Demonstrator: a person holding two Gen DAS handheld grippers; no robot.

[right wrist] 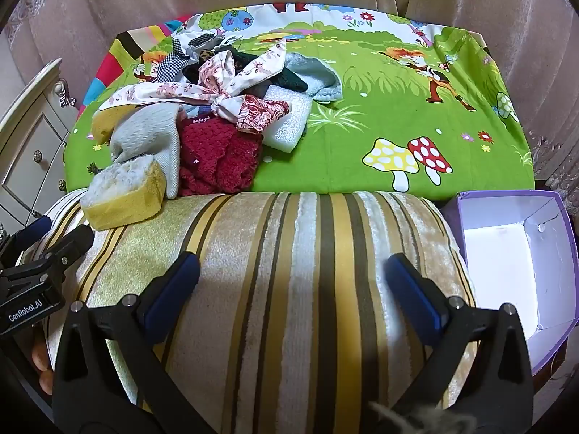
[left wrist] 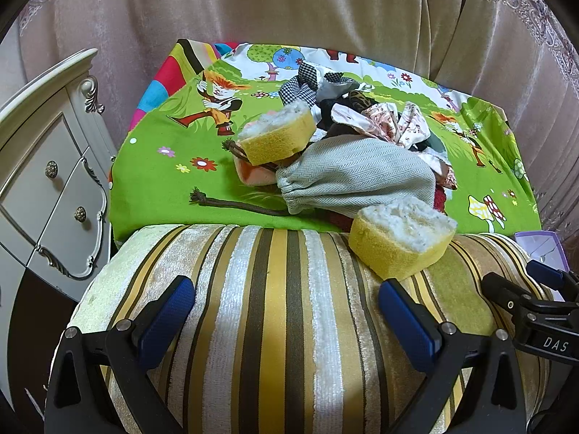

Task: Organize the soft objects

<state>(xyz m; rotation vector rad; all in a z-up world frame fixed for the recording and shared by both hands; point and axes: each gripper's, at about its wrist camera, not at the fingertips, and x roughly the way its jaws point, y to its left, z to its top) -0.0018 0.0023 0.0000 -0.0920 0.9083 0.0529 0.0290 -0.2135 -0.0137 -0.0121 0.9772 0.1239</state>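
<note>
A pile of soft objects lies on a green cartoon-print cloth (right wrist: 362, 144): a grey drawstring pouch (left wrist: 354, 177), a red knitted piece (right wrist: 217, 159), patterned fabric bows (right wrist: 231, 83), a white foam block (right wrist: 289, 123) and a light blue cloth (right wrist: 318, 76). One yellow sponge (left wrist: 398, 238) rests on the striped cushion's (left wrist: 275, 325) far edge; another (left wrist: 278, 133) leans on the pile. My left gripper (left wrist: 286, 311) is open and empty over the cushion, just short of the near sponge. My right gripper (right wrist: 293, 289) is open and empty over the same cushion.
An open purple box (right wrist: 521, 253) with a white inside stands right of the cushion. A white carved drawer cabinet (left wrist: 47, 181) stands at the left. Beige curtains (left wrist: 289, 7) hang behind the cloth-covered surface.
</note>
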